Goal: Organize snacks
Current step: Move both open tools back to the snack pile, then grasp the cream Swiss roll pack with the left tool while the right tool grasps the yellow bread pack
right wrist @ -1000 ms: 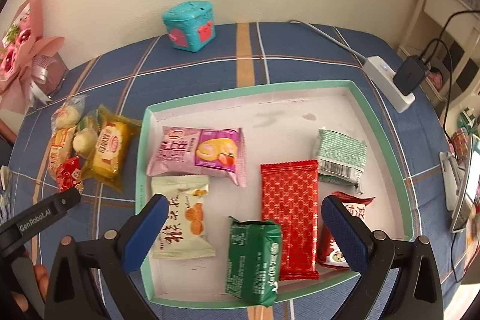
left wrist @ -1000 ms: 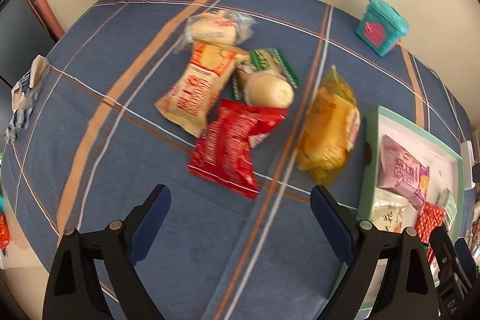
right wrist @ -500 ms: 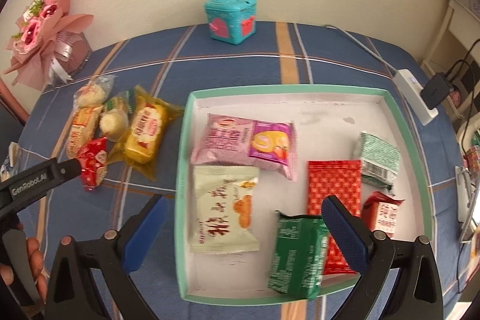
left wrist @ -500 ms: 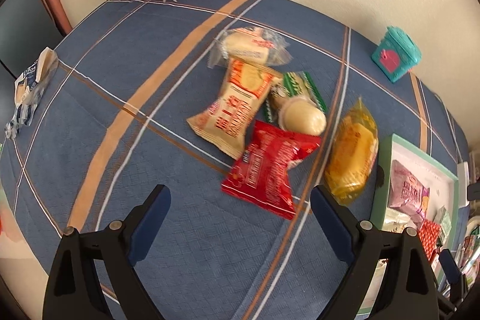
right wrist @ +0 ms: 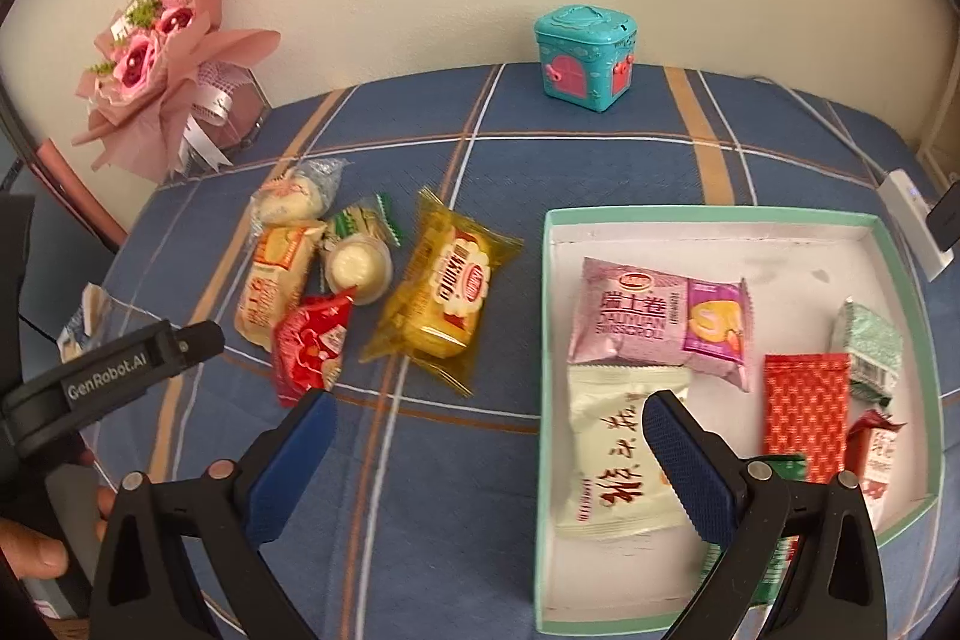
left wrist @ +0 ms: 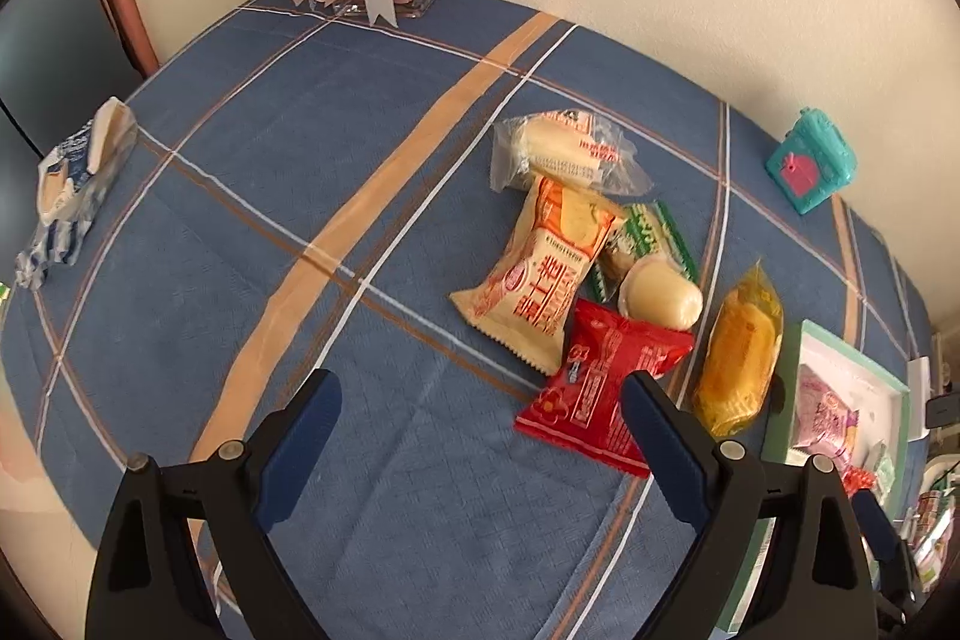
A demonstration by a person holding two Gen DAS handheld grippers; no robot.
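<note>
The left gripper [left wrist: 480, 436] hangs over the blue checked tablecloth [left wrist: 300, 196] with its jaws spread wide and nothing between them. The right gripper [right wrist: 489, 451] is likewise wide open and empty, its left finger above the cloth and its right finger above the tray [right wrist: 708, 214].

A loose heap of snacks lies on the cloth at about 9 o'clock from the tray. In the left wrist view the red packet [left wrist: 600, 400] sits nearest the left gripper, at about 1 o'clock from it, partly behind the right-hand finger. The cream packet with red lettering [left wrist: 540, 280] touches the red packet at its 11 o'clock. A clear-wrapped bun [left wrist: 564, 154] lies at 12 o'clock from the cream packet, overlapping its top edge. A round pale cake [left wrist: 660, 298] rests at 1 o'clock from the red packet, on top of a green and white wrapper [left wrist: 654, 232]. The yellow packet [left wrist: 738, 352] lies at 3 o'clock from the red one, just beside the tray's near wall.

Inside the tray lie a pink packet [right wrist: 660, 322], a white packet [right wrist: 618, 460] at its 6 o'clock, a red patterned packet [right wrist: 804, 412] and a small green packet [right wrist: 870, 346] at the 3 o'clock side.

A teal toy box [right wrist: 585, 55] stands at 12 o'clock by the wall, and a pink bouquet [right wrist: 162, 46] at 10 o'clock
</note>
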